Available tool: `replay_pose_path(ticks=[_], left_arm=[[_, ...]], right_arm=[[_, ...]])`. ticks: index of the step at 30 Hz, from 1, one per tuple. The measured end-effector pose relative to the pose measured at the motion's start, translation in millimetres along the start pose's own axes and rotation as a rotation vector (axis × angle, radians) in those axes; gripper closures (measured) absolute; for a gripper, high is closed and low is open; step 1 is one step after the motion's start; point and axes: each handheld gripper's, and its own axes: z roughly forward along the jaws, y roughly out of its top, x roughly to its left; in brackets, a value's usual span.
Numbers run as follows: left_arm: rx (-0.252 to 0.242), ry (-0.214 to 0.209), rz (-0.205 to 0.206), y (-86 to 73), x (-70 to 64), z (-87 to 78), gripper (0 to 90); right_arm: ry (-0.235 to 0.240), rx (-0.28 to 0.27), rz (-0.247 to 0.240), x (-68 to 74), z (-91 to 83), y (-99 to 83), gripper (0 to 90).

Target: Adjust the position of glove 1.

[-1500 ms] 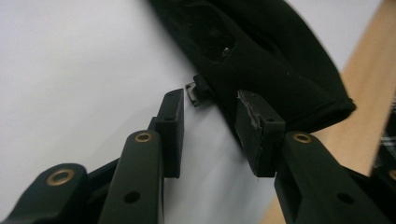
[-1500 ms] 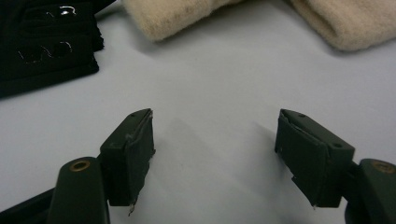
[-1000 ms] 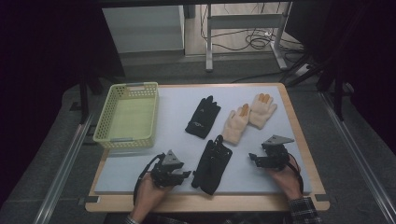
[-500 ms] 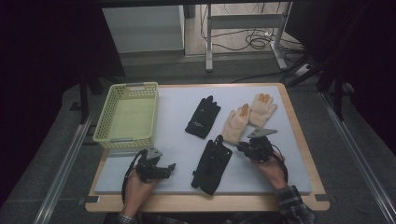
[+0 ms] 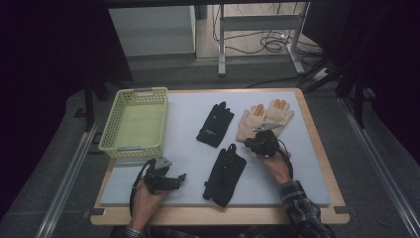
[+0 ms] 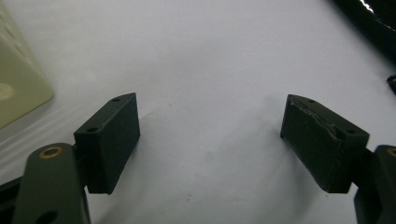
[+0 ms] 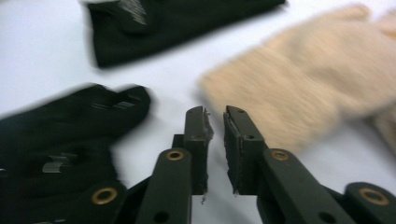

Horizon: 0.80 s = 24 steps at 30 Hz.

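Observation:
Two black gloves lie on the white mat, one far (image 5: pixel 215 124) and one near (image 5: pixel 225 173). Two beige gloves (image 5: pixel 252 121) (image 5: pixel 278 111) rest side by side at the far right. My right gripper (image 5: pixel 256 142) hovers at the cuff of the left beige glove (image 7: pixel 299 79); its jaws (image 7: pixel 215 112) are almost closed with nothing between them. The near black glove (image 7: pixel 60 135) is to its left. My left gripper (image 5: pixel 168 179) sits open over bare mat at the near left, its wide-apart jaws (image 6: pixel 210 107) empty.
A yellow-green mesh basket (image 5: pixel 133 121) stands at the mat's left side; its corner (image 6: pixel 14 88) shows beside the left gripper. The mat (image 5: pixel 297 188) lies on a wooden table top with dark floor all round. Metal frame legs and cables are behind the table.
My right gripper has moved left and away from the person, from the near right to the beige glove's cuff. My left gripper has shifted a little to the left.

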Motion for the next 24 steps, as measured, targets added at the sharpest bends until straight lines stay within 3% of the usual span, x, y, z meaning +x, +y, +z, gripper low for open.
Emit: replay_pose_path(ticks=[3, 8, 11, 12, 13, 15, 19, 24], left_arm=[[0.000, 0.000, 0.001, 0.0, -0.1, 0.0, 19.8], [0.001, 0.002, 0.004, -0.1, -0.1, -0.2, 19.9], [0.001, 0.002, 0.004, -0.1, -0.2, -0.1, 19.8], [0.001, 0.002, 0.004, -0.1, -0.1, -0.1, 19.8], [0.001, 0.002, 0.004, -0.1, -0.1, -0.1, 19.8], [0.001, 0.001, 0.003, -0.1, -0.1, -0.1, 19.8], [0.001, 0.001, 0.003, -0.1, -0.1, 0.0, 19.8], [0.001, 0.000, 0.002, -0.1, -0.1, 0.0, 19.8]], right_arm=[[0.050, -0.010, -0.017, 16.1, -2.1, 5.7, 67.0], [0.062, 0.019, -0.059, 35.3, 14.5, 15.2, 53.7], [0.034, 0.086, -0.078, 38.7, 29.7, 14.0, 60.8], [0.064, 0.073, -0.046, 37.4, 30.3, 13.1, 67.3], [0.057, 0.073, -0.035, 37.1, 30.3, 12.7, 73.1], [0.049, 0.068, -0.052, 38.2, 29.1, 12.6, 83.4], [0.041, 0.064, -0.100, 41.5, 30.8, 15.6, 85.2], [0.049, 0.065, -0.115, 47.1, 43.2, 25.8, 85.2]])
